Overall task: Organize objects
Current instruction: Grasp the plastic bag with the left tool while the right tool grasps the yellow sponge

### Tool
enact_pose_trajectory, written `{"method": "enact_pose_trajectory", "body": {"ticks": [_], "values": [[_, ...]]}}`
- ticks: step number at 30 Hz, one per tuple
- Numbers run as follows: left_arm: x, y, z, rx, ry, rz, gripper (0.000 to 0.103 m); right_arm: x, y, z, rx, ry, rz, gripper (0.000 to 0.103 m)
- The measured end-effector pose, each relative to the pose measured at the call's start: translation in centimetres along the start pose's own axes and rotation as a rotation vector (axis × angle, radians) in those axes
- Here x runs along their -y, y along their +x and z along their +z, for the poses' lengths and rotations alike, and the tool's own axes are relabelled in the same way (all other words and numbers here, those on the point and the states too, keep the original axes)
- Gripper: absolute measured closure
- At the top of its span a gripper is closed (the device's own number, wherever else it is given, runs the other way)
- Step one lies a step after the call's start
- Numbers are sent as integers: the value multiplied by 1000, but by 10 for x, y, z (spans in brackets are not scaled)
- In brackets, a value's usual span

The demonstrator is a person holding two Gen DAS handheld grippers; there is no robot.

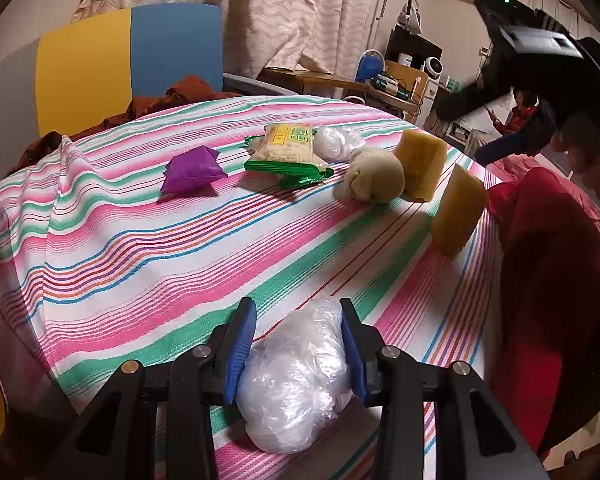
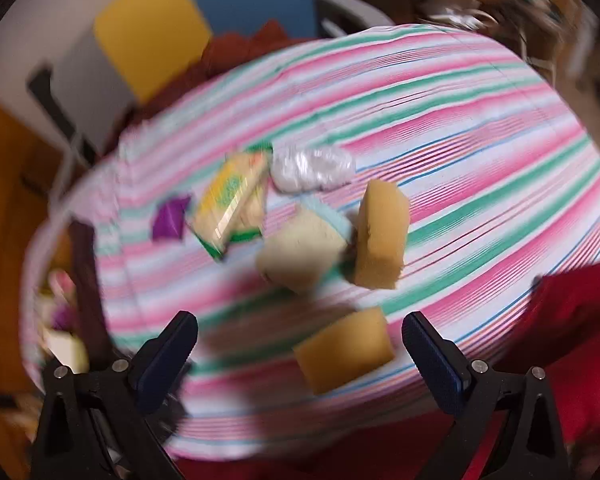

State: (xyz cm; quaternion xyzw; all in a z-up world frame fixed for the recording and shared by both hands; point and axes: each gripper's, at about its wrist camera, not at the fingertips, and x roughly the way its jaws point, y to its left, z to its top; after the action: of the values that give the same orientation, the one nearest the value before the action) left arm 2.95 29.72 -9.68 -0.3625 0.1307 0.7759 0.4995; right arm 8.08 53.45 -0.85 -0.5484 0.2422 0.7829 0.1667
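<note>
In the left wrist view my left gripper [image 1: 298, 312] is shut on a crumpled clear plastic bag [image 1: 296, 376], low over the striped tablecloth [image 1: 140, 264]. Farther off lie a purple packet [image 1: 192, 170], a green and yellow snack pack [image 1: 288, 152], a second clear plastic ball [image 1: 336, 142], a cream sock ball [image 1: 376, 176] and two yellow sponges [image 1: 420, 164] [image 1: 458, 216]. The right wrist view is blurred. My right gripper [image 2: 300, 344] hangs open above the near sponge [image 2: 344, 356], apart from it. Beyond are the other sponge [image 2: 380, 236], the sock ball [image 2: 300, 256] and the snack pack [image 2: 230, 204].
A red cloth [image 1: 552, 300] covers the table's right edge. A yellow and blue chair back [image 1: 128, 60] and a rust-brown cloth [image 1: 172, 98] stand behind the far edge. A cluttered desk [image 1: 380, 84] and a seated person [image 1: 520, 116] are farther back on the right.
</note>
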Motion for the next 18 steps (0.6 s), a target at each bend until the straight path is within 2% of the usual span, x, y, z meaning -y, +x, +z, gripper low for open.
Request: {"method": "enact_pose_trajectory", "body": {"ticks": [3,4,5,7,9,10,18], "values": [[1,0,0,3,1,0,61,-5,16,-2,-60,-84,-88,1],[1,1,0,3,0,-1,61,-5,20,-3,-80,-98,-110,10],[1,1,0,3,-1,-2,61,-5,26,-5,-104,-114,-126,28],[1,1,0,3,-3,-4,61,-8,35,-12,-128,-162,-197,34],[2,1,0,4,2,1,61,-4,43,-18,-136,-174,-224,41],[2,1,0,4,3,2,61,-2,40,-18,-120,-164,-218,46],[3,0,-1,5,6,3,62,1,2,-37,36,-97,-93,46]]}}
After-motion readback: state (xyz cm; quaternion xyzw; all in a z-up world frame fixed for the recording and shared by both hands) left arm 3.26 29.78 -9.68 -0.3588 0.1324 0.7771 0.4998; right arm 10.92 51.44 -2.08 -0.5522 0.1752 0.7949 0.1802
